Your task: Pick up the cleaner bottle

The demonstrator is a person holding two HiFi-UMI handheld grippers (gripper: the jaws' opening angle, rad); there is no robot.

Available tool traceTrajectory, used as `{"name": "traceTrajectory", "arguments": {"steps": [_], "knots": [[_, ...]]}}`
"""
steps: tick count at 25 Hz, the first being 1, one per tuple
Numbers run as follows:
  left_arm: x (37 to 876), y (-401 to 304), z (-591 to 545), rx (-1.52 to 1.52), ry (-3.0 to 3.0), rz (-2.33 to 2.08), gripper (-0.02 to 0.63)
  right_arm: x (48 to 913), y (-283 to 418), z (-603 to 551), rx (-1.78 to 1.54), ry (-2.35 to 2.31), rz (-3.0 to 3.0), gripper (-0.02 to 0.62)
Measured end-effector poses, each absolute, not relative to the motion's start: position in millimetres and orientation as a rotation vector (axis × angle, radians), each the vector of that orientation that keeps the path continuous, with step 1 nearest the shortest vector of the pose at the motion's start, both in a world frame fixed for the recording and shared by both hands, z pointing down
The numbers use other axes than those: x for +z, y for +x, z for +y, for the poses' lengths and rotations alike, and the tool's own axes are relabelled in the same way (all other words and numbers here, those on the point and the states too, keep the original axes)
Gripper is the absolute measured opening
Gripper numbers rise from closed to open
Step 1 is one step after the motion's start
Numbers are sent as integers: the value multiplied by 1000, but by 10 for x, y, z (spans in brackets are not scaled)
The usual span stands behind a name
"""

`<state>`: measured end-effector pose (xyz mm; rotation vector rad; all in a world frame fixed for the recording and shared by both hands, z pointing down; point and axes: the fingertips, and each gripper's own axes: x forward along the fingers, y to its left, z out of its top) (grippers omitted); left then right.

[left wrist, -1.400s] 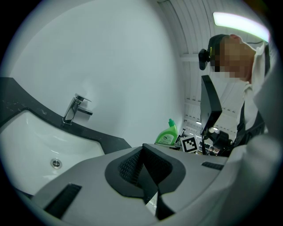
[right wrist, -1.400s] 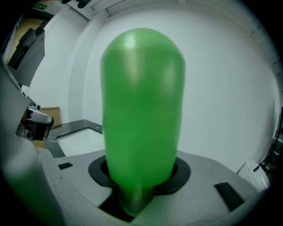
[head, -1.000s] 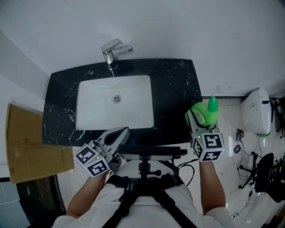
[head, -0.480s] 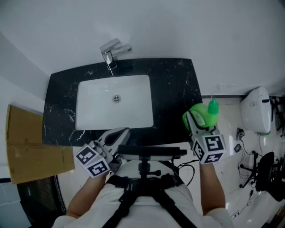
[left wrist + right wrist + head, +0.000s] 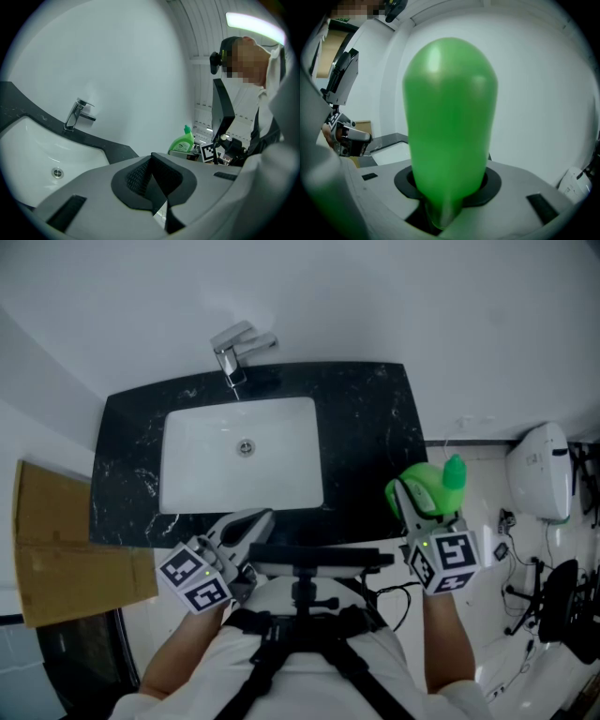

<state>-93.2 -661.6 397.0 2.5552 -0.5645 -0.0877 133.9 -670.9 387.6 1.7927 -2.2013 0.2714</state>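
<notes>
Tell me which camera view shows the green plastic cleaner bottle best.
The head view: the green plastic cleaner bottle with its cap shows from above, gripped in the right claw. Its blurred body fills the right gripper view; the left gripper view shows it small, side-on.

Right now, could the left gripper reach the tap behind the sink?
Probably yes. The left gripper hangs at the counter's near edge, fingers shut and empty, and only the open sink lies between it and the tap.
</notes>
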Motion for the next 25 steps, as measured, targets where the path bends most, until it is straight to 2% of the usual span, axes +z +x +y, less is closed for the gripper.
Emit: {"name": "traceTrajectory", "arguments": {"steps": [25], "knots": [[3962, -892, -6618, -69, 2570, -540, 0, 3639, 1359, -6462, 262, 1809, -2209, 163]]}}
